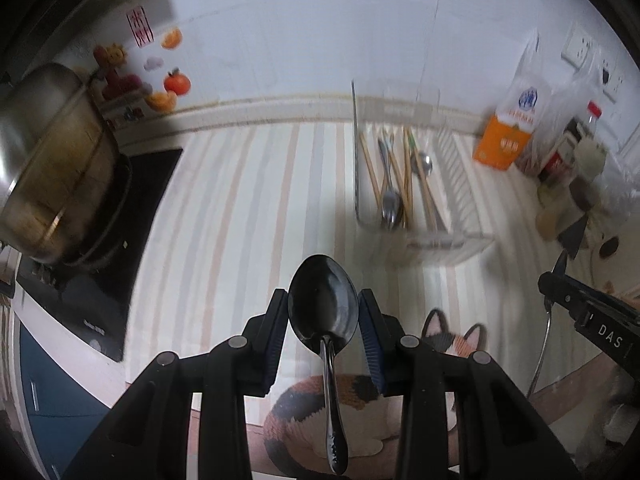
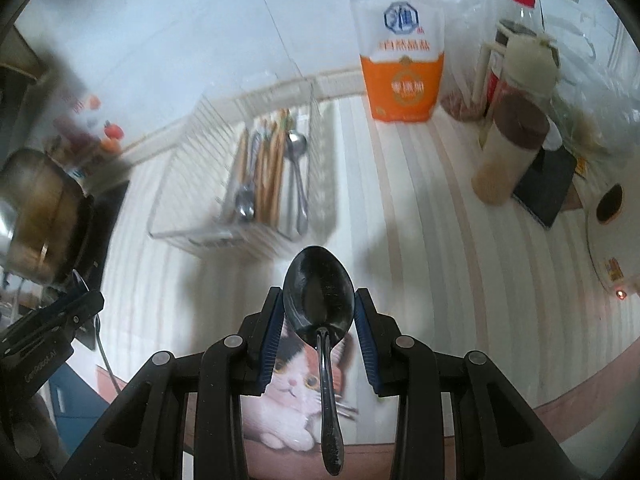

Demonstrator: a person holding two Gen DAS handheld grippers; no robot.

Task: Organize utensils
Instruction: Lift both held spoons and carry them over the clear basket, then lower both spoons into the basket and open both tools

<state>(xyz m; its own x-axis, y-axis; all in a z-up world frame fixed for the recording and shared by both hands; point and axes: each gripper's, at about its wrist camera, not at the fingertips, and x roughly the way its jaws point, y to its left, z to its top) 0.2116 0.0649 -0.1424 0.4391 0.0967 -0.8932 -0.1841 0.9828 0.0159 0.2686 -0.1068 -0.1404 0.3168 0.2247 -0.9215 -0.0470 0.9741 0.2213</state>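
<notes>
Spoons sit clamped in left claw (image 1: 323, 312) and right claw (image 2: 319, 309) ("DAS" lettering on right).

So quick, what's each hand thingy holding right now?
Left gripper: closed on a spoon.
Right gripper: closed on another spoon.

A home kitchen: a dented steel stockpot (image 1: 52, 160) sits on a black glass hob (image 1: 116, 248) beside a striped countertop (image 1: 240, 208), where a clear rack of chopsticks and spoons (image 2: 256, 188), an orange-and-white salt bag (image 2: 402, 68) and brown-lidded jars (image 2: 508, 152) line the white wall
</notes>
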